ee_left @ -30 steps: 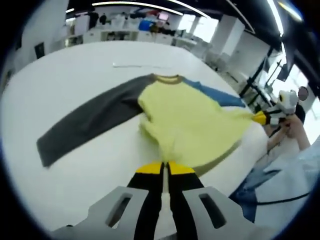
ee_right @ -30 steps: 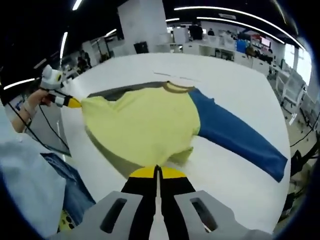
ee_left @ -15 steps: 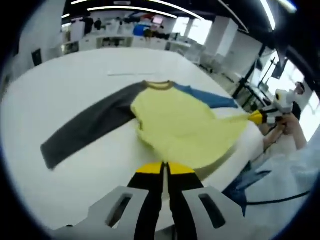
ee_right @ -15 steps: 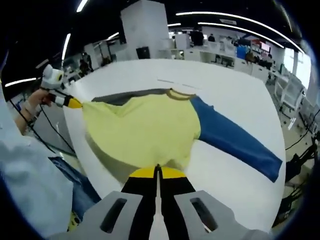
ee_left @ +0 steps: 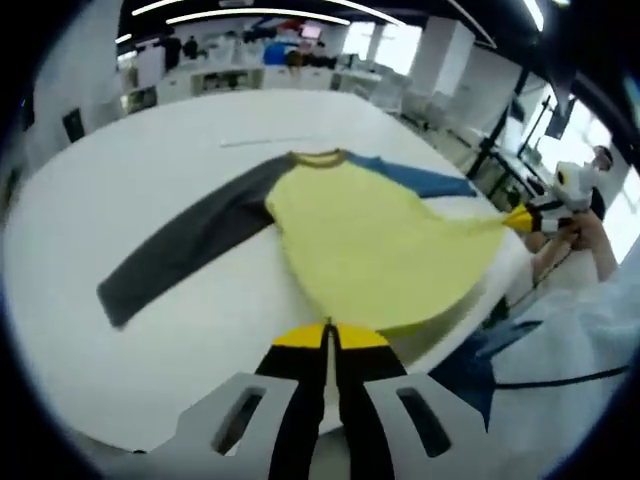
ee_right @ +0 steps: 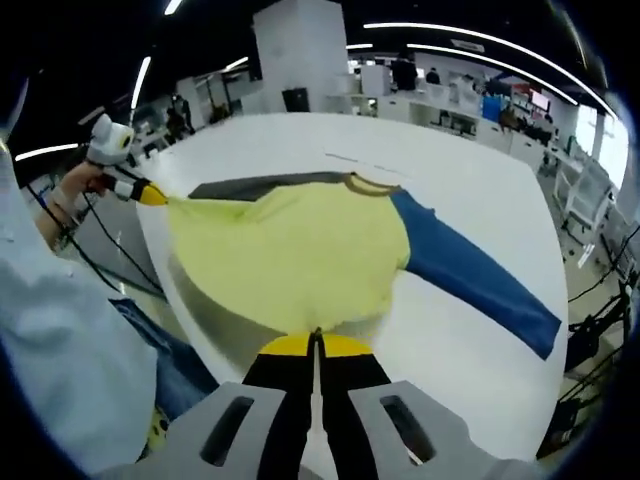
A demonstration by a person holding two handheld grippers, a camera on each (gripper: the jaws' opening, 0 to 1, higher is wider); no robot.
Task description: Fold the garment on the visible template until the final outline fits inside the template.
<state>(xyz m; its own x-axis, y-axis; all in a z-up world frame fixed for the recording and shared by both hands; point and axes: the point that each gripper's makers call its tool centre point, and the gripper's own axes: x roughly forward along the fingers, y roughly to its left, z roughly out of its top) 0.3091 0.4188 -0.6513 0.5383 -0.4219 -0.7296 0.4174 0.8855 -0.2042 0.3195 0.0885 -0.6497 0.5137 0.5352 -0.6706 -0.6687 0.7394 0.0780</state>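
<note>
A long-sleeved shirt (ee_left: 370,240) with a yellow body, a dark grey sleeve (ee_left: 190,250) and a blue sleeve (ee_left: 410,178) lies spread on the white table (ee_left: 150,150), collar away from me. My left gripper (ee_left: 328,335) is shut on one corner of the yellow hem. The right gripper (ee_left: 518,217) pinches the other hem corner at the right. In the right gripper view the shirt (ee_right: 290,250) stretches from my right gripper (ee_right: 315,342), shut on the hem, to the left gripper (ee_right: 152,195). The hem is pulled taut between them, lifted off the table's edge.
A thin pale line (ee_left: 265,142) marks the table beyond the collar. The table's near edge (ee_right: 190,330) runs under the hem. A person's pale sleeve (ee_left: 580,350) and jeans (ee_right: 170,385) are close by. Desks and pillars stand in the background.
The yellow body has been drawn flatter and tauter toward the table's near edge; its wrinkles near the hem have smoothed. Both grippers keep their hold.
</note>
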